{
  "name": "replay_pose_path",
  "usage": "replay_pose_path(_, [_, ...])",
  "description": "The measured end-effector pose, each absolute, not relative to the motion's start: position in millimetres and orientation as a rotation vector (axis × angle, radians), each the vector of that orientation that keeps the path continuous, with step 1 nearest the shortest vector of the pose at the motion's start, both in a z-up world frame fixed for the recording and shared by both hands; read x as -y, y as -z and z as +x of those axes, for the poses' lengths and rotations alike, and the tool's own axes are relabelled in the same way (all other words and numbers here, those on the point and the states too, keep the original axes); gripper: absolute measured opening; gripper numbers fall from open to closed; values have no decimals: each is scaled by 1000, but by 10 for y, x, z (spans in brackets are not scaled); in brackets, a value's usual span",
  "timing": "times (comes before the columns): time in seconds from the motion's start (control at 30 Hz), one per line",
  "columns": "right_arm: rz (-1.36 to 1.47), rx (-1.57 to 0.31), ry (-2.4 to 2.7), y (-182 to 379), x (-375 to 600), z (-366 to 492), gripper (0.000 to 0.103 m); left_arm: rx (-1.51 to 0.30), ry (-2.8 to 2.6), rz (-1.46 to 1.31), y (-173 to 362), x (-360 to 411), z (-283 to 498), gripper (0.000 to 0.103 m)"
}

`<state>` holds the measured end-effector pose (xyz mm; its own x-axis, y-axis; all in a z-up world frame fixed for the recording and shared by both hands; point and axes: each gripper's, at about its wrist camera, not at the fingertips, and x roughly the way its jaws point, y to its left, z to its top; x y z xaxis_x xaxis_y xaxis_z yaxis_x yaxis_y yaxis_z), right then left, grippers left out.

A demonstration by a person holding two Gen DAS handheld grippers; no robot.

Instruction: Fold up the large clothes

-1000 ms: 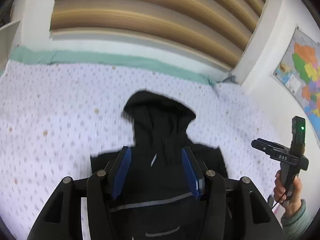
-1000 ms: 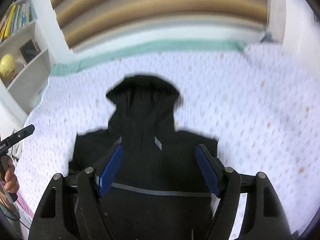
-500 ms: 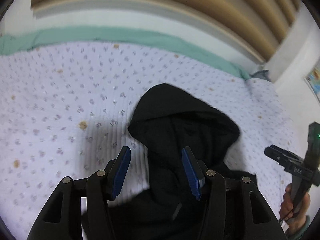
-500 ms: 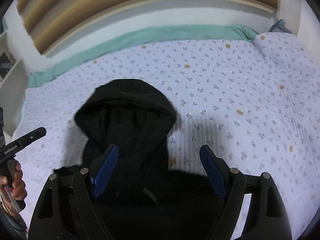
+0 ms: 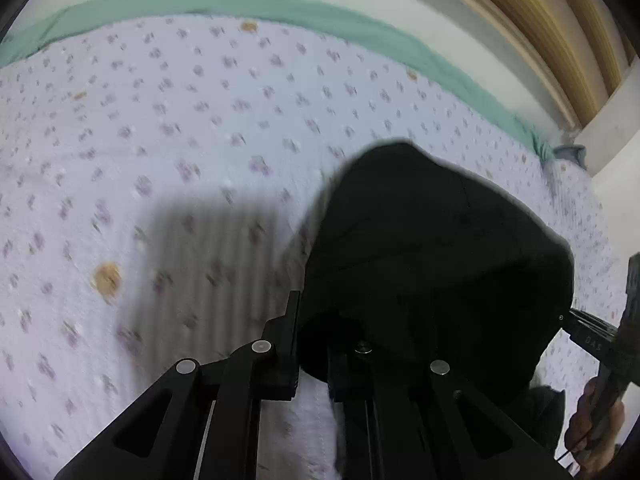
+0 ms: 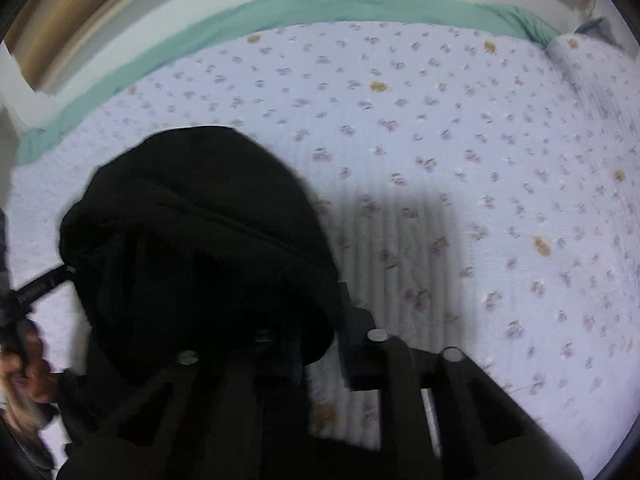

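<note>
A black hooded jacket lies on the bed, and its hood [image 5: 436,252] fills the right of the left wrist view and the left of the right wrist view [image 6: 200,240]. My left gripper [image 5: 312,332] is shut on the hood's left edge, with black fabric bunched between the jaws. My right gripper [image 6: 320,320] is shut on the hood's right edge. The hood covers its left finger. The right gripper also shows at the right edge of the left wrist view [image 5: 596,340]. The left gripper shows at the left edge of the right wrist view [image 6: 36,288].
The bed has a white quilt with small purple flowers [image 5: 200,140] [image 6: 480,160]. A teal sheet edge [image 5: 280,8] runs along the far side against a white wall. Wooden slats [image 5: 560,20] are above.
Both grippers have moved forward from the jacket's body to the hood and have shut on its two edges. The blue pads are no longer visible.
</note>
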<state>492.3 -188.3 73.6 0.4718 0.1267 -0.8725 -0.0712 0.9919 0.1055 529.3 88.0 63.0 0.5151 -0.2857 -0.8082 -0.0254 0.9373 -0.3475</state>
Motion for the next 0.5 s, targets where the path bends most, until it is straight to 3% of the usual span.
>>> replay_pose_path(0.1, [106,-990,-148,-965,2071,4791,6,-954,276,-504,-872,-1190,5089,8])
replay_pose_path(0.23, [48,-931,-160,-1130,2076,4516,6,-952,330,-447,-1030,-1150,4888,9])
replay_pose_path(0.4, [85,-1062,-158,-555,2104,4628,6,-1181,254,-366,-211,-1073,5093,12])
replay_pose_path(0.5, [128,-1159,-181,-198,2087,4727,6,-1171,281,-408,-95,-1099,5101,12])
